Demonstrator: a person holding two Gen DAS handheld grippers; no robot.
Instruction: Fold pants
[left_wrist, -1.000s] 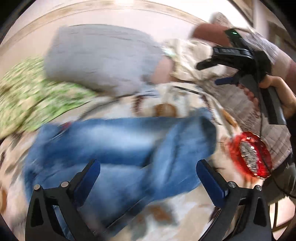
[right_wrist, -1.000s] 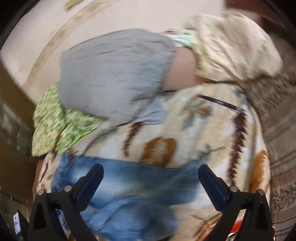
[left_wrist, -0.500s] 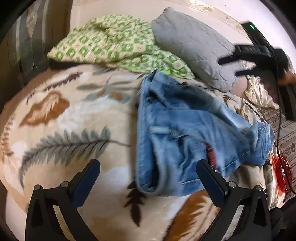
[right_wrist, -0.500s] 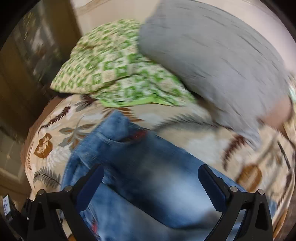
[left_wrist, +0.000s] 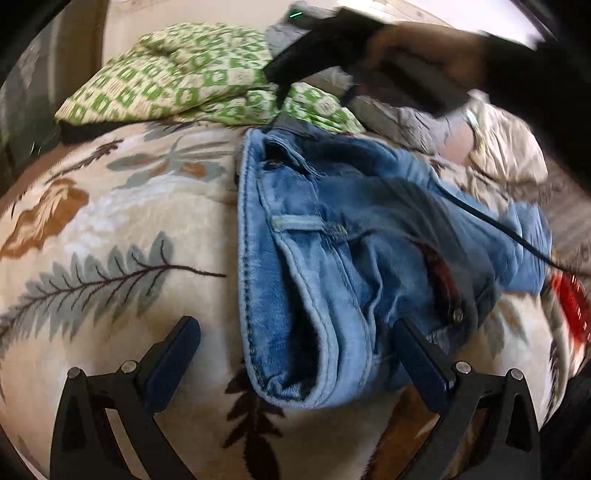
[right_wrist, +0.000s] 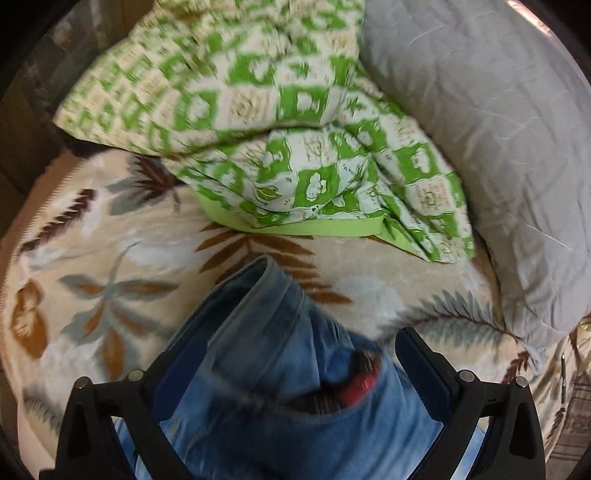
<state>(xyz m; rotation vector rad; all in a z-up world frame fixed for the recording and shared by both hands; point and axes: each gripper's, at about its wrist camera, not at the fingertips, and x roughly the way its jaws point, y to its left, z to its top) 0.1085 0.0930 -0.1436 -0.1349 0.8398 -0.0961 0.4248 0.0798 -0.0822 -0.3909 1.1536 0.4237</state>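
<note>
Blue jeans (left_wrist: 351, 236) lie crumpled on a leaf-patterned blanket (left_wrist: 110, 229), waistband to the left and legs bunched to the right. My left gripper (left_wrist: 295, 332) is open, its fingers wide apart on either side of the waistband's near corner. At the far corner, a hand holds the right gripper (left_wrist: 314, 103) just above the cloth. In the right wrist view, the right gripper (right_wrist: 288, 354) is open, with a raised fold of the jeans (right_wrist: 269, 332) between its fingers. Nothing is gripped.
A green-checked quilt (right_wrist: 280, 122) and a grey pillow (right_wrist: 498, 147) lie just beyond the jeans. A black cable (left_wrist: 491, 221) trails across the legs. A red object (left_wrist: 570, 302) sits at the right edge. Crumpled beige cloth (left_wrist: 506, 147) lies at the back right.
Both grippers have swung to the waistband end and dropped closer to the jeans. The right gripper now reaches over the far waist corner. Both stay open.
</note>
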